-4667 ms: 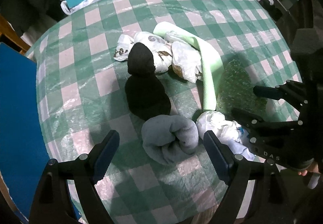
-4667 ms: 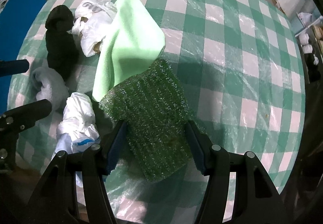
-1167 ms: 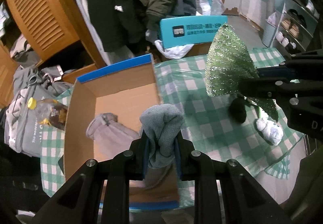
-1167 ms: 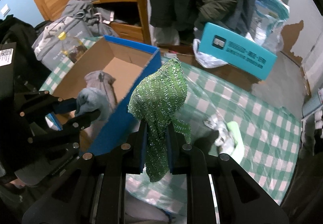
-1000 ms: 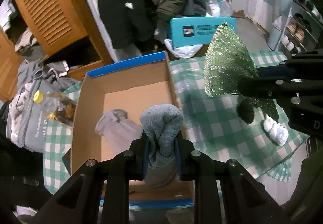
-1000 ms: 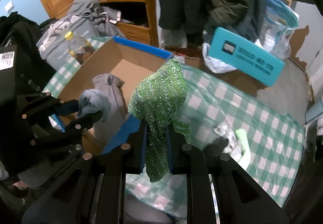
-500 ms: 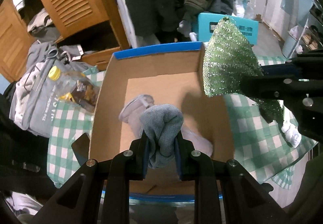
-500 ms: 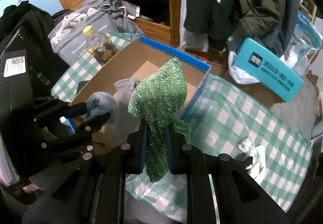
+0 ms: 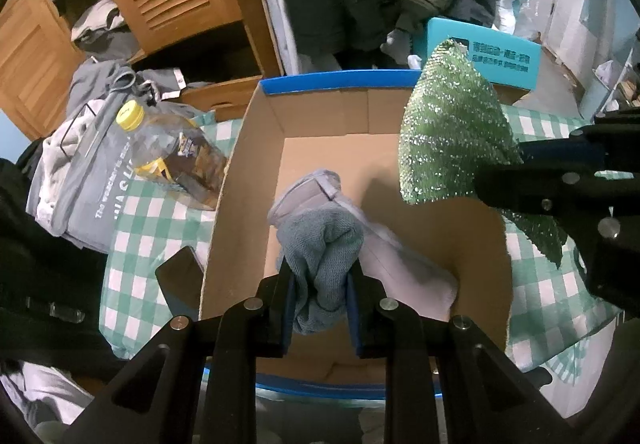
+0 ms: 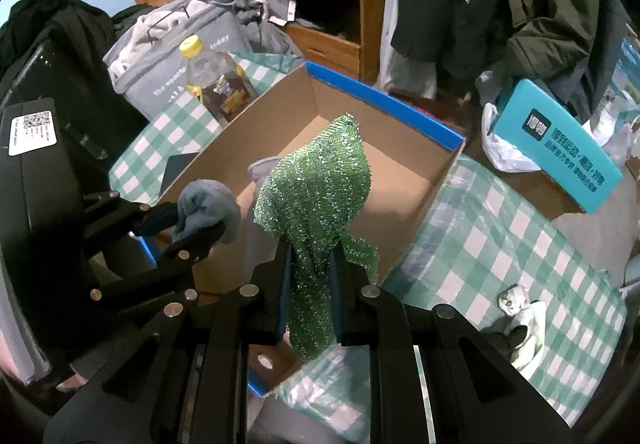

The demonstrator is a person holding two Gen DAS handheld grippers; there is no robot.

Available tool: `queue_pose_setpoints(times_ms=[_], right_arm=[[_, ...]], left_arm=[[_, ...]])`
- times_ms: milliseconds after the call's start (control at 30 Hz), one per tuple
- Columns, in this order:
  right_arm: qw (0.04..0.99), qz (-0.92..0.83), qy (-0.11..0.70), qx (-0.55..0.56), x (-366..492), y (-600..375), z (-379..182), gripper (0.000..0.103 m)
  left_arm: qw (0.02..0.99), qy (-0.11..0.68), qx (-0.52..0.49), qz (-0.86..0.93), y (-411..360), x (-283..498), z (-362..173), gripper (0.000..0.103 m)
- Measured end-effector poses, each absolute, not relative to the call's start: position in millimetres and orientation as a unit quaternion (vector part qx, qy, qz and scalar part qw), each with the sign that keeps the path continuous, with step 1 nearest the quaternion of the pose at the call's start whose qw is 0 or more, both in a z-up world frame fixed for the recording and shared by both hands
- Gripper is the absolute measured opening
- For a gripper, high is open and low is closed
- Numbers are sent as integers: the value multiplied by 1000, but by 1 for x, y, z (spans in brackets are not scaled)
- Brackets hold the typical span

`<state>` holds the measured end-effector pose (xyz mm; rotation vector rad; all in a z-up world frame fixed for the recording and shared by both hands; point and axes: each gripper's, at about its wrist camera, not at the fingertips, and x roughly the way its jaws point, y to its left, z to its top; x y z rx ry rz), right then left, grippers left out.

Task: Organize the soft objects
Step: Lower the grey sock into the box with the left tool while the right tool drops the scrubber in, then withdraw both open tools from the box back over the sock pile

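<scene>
Both sets of fingers clamp cloth: left gripper (image 9: 320,292) on grey sock (image 9: 322,244), right gripper (image 10: 308,284) on green scrubber (image 10: 316,187); box (image 9: 400,155) floor lies straight below the left fingers.

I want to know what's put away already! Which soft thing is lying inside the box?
The pale grey garment lies on the cardboard box floor. The grey-blue cloth and sparkly green cloth hang pinched in the left gripper and right gripper.

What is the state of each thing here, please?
Left gripper: jaws shut on the grey sock.
Right gripper: jaws shut on the green cloth.
Cardboard box: open, a pale garment lying inside.
Bottle: capped, lying tilted beside the box.
</scene>
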<state>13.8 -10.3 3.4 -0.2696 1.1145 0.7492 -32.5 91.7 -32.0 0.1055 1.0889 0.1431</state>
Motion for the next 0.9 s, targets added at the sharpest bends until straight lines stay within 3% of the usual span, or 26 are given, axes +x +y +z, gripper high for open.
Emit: queue_pose_setpoints(times_ms=[200, 267, 500, 567, 900], right_arm=[[771, 344, 521, -126, 18, -6, -4, 17], [773, 341, 519, -129, 18, -5, -5, 25], [784, 327, 510, -133, 20, -9, -1, 45], [788, 324, 507, -130, 20, -11, 2, 52], [797, 304, 508, -118, 26, -27, 5, 55]], left_arm=[[849, 520, 48, 77, 97, -32, -35, 29], [849, 520, 49, 79, 97, -32, -35, 32], [852, 514, 51, 84, 99, -33, -33, 55], [853, 512, 53, 85, 98, -33, -32, 57], [857, 505, 57, 81, 92, -33, -27, 65]])
